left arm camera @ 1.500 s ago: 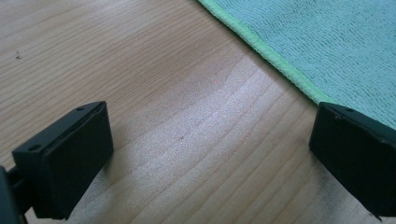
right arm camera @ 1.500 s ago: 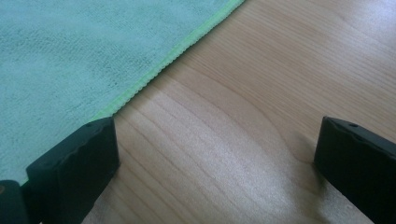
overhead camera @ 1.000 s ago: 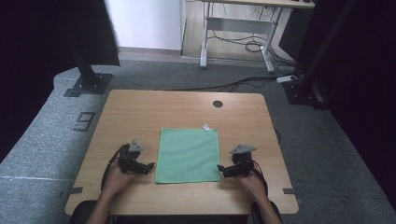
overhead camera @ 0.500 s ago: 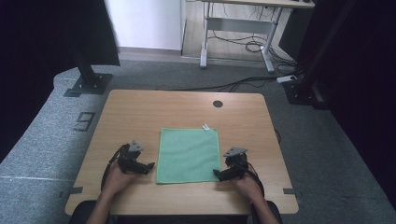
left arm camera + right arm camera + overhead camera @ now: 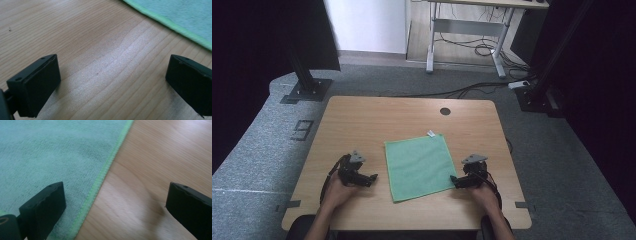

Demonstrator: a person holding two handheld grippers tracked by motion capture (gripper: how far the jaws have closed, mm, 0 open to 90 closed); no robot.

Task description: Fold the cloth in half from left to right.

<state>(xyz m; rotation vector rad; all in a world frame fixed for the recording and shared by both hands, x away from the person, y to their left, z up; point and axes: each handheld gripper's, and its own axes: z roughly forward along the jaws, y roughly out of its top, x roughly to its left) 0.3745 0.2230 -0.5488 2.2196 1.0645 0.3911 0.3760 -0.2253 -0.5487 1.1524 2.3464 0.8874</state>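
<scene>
Left gripper [image 5: 373, 177]: unmoved over the last second, jaws spread wide, empty, over bare tabletop [image 5: 362, 125] just left of the cloth. Green microfibre cloth [image 5: 418, 164]: flat, near-centre of the table. Right gripper [image 5: 454, 181]: has edged in to the cloth's near-right hem; jaws spread, straddling the edge [image 5: 100, 180], nothing pinched. Judged: grasp imminent.

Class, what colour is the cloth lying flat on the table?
The cloth is light green with a brighter green stitched edge, clearest in the right gripper view.
</scene>
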